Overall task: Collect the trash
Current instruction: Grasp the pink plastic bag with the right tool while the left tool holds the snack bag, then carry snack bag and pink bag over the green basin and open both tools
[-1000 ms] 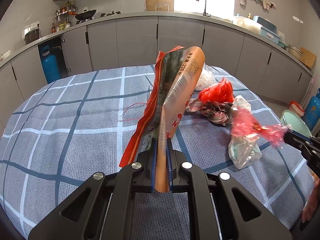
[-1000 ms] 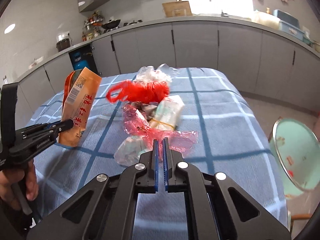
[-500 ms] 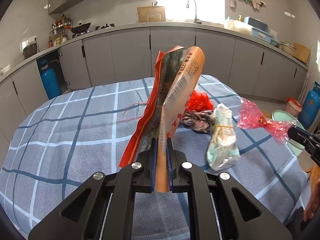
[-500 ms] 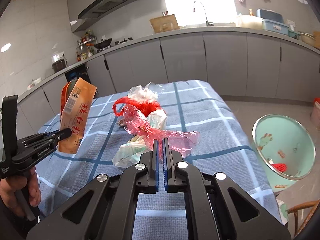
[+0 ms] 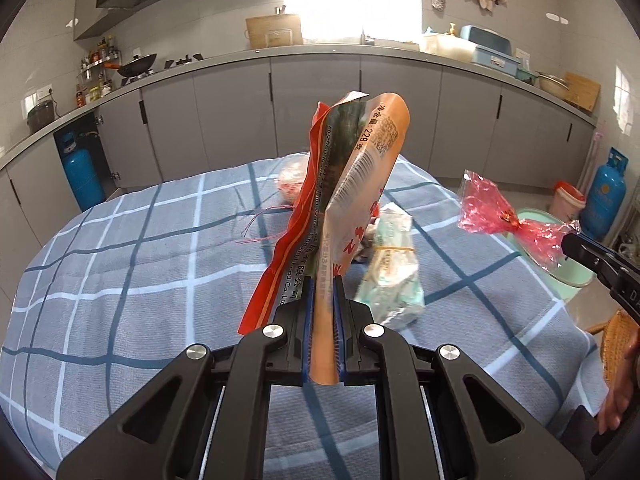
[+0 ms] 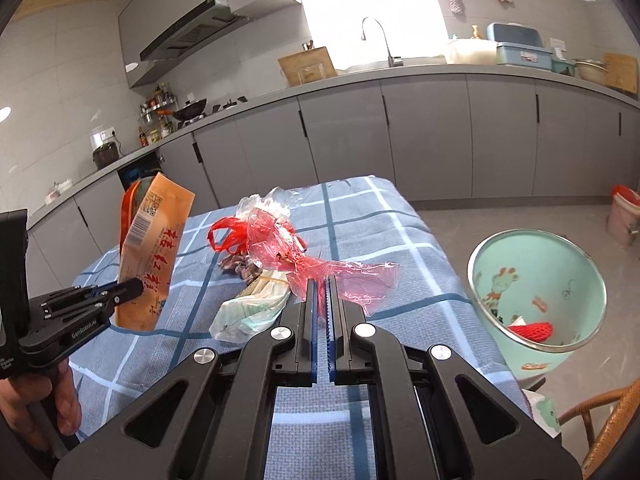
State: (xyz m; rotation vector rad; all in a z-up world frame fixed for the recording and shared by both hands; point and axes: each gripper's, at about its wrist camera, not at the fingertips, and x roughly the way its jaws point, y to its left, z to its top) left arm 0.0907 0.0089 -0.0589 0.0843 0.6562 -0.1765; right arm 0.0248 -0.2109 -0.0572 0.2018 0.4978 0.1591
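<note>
Left hand-held gripper (image 5: 322, 300) clamped on the bottom edge of the orange snack bag (image 5: 360, 184), bag upright, lifted above the checked cloth (image 5: 120, 280). Right hand-held gripper (image 6: 322, 292) pinched nearly closed on the pink cellophane wrapper (image 6: 296, 248), held off the cloth, near the mint-green trash bin (image 6: 532, 280) beside the counter's right edge. On the cloth: white-green plastic bundle (image 6: 248, 308), red plastic bag (image 6: 224, 236), clear plastic bag (image 6: 268, 200).

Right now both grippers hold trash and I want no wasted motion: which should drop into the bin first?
Right gripper: its pink wrapper hangs beside the bin; the left's bag is farther.
</note>
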